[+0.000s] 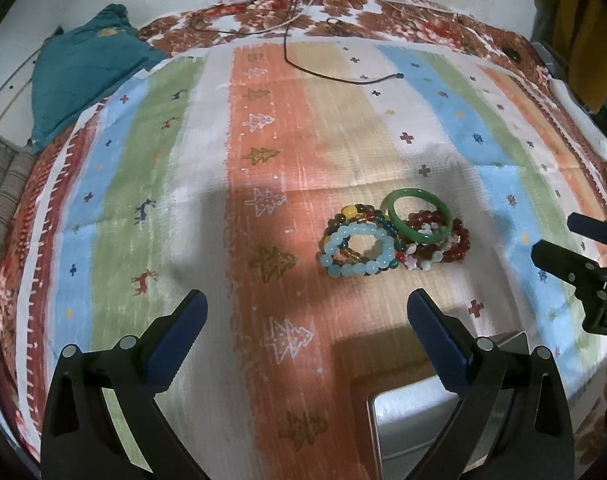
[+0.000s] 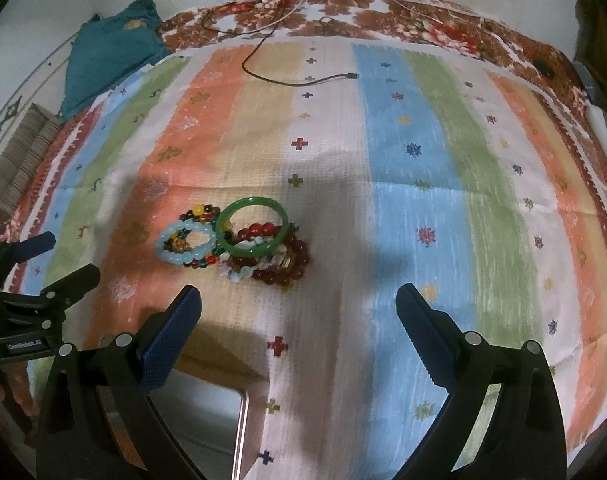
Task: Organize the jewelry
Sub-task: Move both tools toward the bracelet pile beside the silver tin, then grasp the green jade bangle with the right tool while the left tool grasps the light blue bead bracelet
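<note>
A pile of bracelets lies on the striped cloth [image 1: 263,120]: a green bangle [image 1: 418,220] [image 2: 252,226] leaning on dark red bead bracelets [image 1: 455,240] [image 2: 291,264], a pale blue bead bracelet [image 1: 357,250] [image 2: 185,242] and a multicoloured bead one [image 1: 359,212] [image 2: 201,213]. My left gripper [image 1: 307,308] is open and empty, short of the pile. My right gripper [image 2: 299,300] is open and empty, just right of and nearer than the pile. An open box with a pale inside [image 1: 407,412] [image 2: 207,412] sits under the grippers at the near edge.
A black cable [image 1: 323,68] [image 2: 283,76] lies across the far part of the cloth. A teal cloth bundle [image 1: 83,72] [image 2: 107,52] sits at the far left. The right gripper shows at the right edge of the left wrist view [image 1: 575,252]; the left gripper shows at the left edge of the right wrist view [image 2: 59,258].
</note>
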Available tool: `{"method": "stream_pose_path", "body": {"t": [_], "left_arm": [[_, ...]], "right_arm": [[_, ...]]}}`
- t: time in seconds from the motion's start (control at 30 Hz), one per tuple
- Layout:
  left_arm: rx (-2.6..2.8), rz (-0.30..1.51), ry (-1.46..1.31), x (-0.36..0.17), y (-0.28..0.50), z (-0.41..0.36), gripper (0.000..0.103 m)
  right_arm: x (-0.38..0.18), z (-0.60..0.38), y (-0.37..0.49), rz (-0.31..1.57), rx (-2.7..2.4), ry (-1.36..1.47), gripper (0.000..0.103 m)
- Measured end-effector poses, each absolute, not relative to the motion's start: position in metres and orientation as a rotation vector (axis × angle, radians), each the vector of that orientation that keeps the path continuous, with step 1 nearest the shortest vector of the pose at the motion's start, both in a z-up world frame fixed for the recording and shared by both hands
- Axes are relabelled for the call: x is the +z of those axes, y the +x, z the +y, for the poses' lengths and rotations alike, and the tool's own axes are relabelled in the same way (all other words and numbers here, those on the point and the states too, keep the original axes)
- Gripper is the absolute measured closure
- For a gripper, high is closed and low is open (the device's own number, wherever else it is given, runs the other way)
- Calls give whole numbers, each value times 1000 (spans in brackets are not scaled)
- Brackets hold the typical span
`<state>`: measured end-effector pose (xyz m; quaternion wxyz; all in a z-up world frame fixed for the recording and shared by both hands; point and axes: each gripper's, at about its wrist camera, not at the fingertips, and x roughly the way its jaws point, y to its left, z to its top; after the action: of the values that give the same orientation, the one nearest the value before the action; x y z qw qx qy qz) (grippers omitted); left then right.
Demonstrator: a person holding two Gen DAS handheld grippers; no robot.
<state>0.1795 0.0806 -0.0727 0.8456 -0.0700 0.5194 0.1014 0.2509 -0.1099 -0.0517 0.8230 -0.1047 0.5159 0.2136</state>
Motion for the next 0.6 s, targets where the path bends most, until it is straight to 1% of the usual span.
{"method": "stream_pose_path", "body": {"t": [0.23,0.3,0.43,0.6], "left_arm": [[212,1122,-155,-86,194,88,6],[210,1125,-152,-88,196,88,7],[213,1139,-150,-94,203,92,8],[200,1154,-143,-102,213,94,14]], "right_arm": [[-61,-104,266,1123,462,-213,4],[-64,-103,270,1133,463,-207,4],[-70,-98,279,1145,468,-199,4],[-84,-87,289,1175,472,-208,4]]}}
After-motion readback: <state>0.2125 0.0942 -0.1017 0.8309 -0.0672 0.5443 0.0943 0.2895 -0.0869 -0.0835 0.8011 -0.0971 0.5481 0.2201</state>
